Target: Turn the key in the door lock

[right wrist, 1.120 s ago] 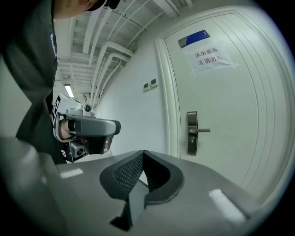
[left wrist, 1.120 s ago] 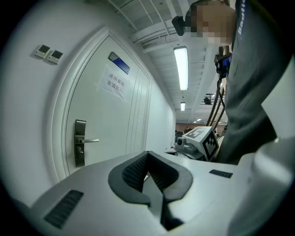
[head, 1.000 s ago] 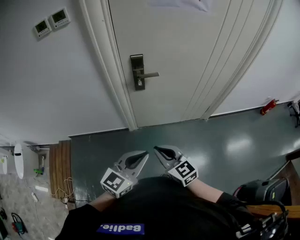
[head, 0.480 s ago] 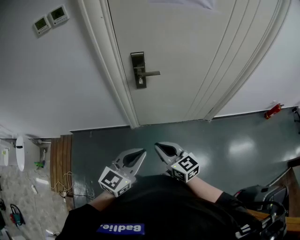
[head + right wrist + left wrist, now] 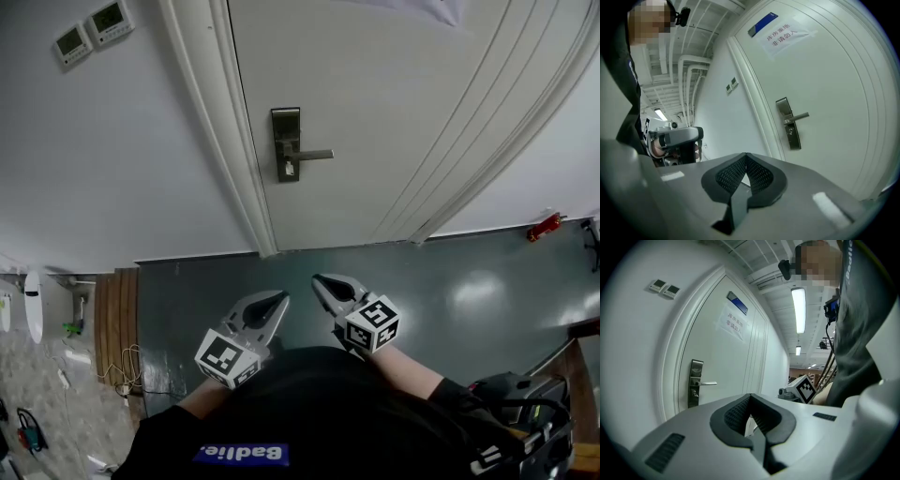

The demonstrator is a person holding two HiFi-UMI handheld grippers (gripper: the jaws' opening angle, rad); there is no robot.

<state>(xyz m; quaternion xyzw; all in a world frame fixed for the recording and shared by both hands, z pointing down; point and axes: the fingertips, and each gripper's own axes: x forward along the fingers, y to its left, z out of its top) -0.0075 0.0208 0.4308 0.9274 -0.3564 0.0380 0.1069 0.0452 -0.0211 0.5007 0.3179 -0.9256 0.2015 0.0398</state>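
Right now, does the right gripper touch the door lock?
Apart. The head view shows bare floor between the right gripper and the door lock.

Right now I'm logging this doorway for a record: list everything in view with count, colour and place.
door: one, white, shut, ahead
lock plate with lever handle: one, metal, door's left edge
paper notice: one, white, upper door
wall panels: two, white, left of the frame
small object: one, red, floor by right wall
floor: one, grey-green, below door
left tool: one, grey, shut, empty, low centre
right tool: one, grey, shut, empty, beside it
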